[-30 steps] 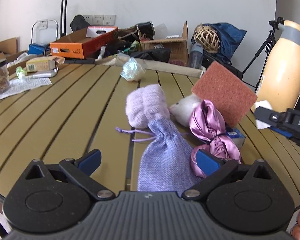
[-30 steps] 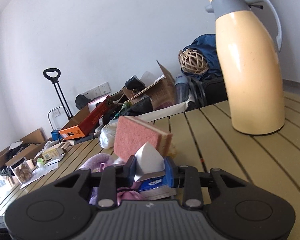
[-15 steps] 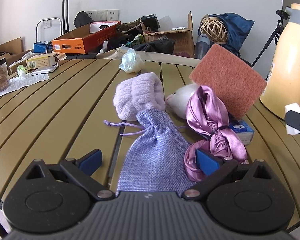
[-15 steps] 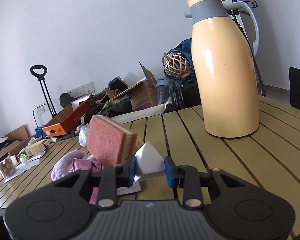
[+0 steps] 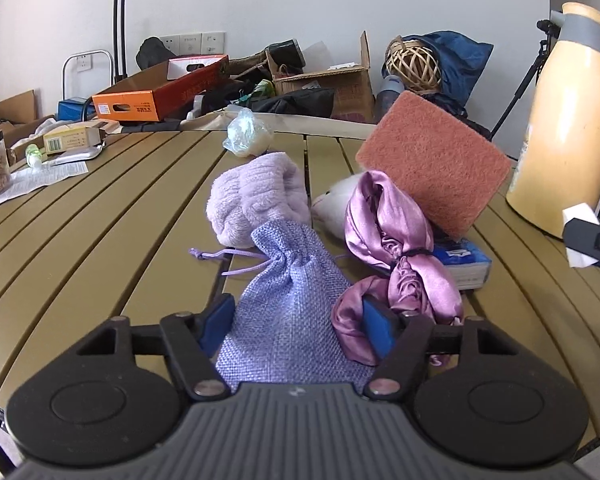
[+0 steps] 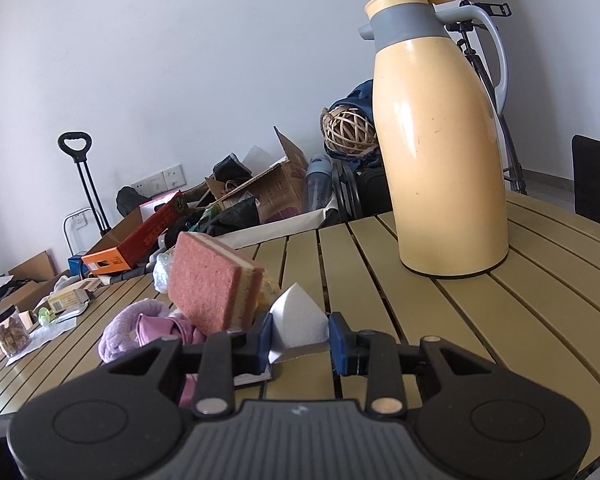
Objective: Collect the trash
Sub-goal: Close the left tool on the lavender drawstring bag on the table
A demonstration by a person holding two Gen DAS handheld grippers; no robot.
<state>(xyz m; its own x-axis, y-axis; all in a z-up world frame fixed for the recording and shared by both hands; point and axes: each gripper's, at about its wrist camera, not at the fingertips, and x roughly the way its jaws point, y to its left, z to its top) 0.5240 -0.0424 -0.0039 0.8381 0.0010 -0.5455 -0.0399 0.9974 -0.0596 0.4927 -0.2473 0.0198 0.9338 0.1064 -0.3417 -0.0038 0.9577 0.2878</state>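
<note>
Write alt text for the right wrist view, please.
The right gripper is shut on a white tissue above a slatted table. A pink sponge leans at left; a yellow thermos jug stands upright at right.

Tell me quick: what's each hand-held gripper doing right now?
Left hand-held gripper: closing around the lavender drawstring pouch; firm grip cannot be told.
Right hand-held gripper: shut on the white tissue.
</note>
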